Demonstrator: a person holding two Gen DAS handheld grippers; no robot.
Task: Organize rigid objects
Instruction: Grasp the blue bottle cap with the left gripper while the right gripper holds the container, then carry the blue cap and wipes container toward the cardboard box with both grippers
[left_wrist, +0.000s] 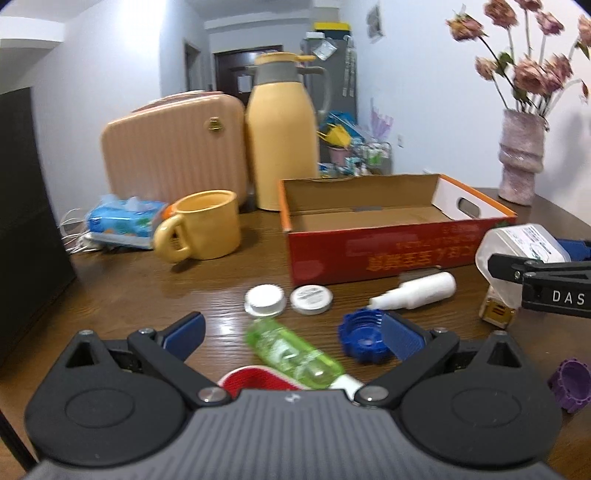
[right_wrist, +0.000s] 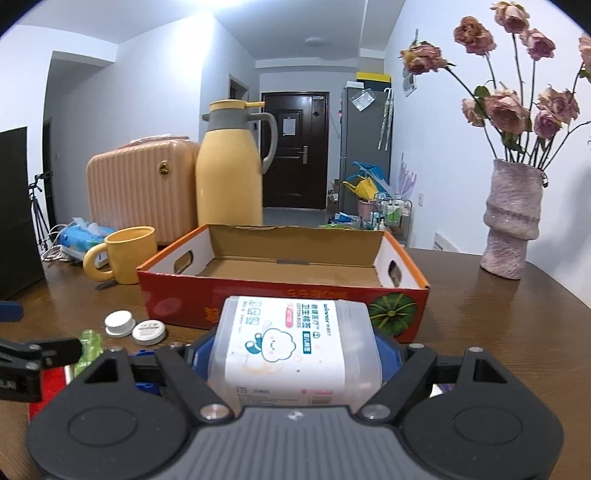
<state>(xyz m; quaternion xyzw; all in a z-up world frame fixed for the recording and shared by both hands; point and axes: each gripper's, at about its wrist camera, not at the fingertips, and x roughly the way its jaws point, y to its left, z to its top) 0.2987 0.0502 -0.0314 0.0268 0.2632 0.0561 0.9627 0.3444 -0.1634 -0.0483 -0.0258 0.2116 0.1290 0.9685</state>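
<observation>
My right gripper (right_wrist: 295, 354) is shut on a clear plastic cotton-swab box (right_wrist: 291, 332) with a white label, held just in front of the open red cardboard box (right_wrist: 184, 299). In the left wrist view that swab box (left_wrist: 524, 240) hangs at the right edge, above the table. My left gripper (left_wrist: 293, 334) stands open, its blue pads wide apart. A green bottle (left_wrist: 291, 350) lies on the table between and below them, untouched. A blue cap (left_wrist: 360, 336) sits by the right pad. Two white caps (left_wrist: 264, 300) (left_wrist: 311, 299) and a small white bottle (left_wrist: 417, 291) lie before the red box (left_wrist: 388, 254).
A yellow mug (left_wrist: 207, 225), a tissue pack (left_wrist: 122, 221), a yellow thermos (left_wrist: 282, 140) and a pink case (left_wrist: 173, 147) stand at the back left. A pink vase of flowers (right_wrist: 511, 221) stands back right. A purple cap (left_wrist: 570, 384) lies at the right.
</observation>
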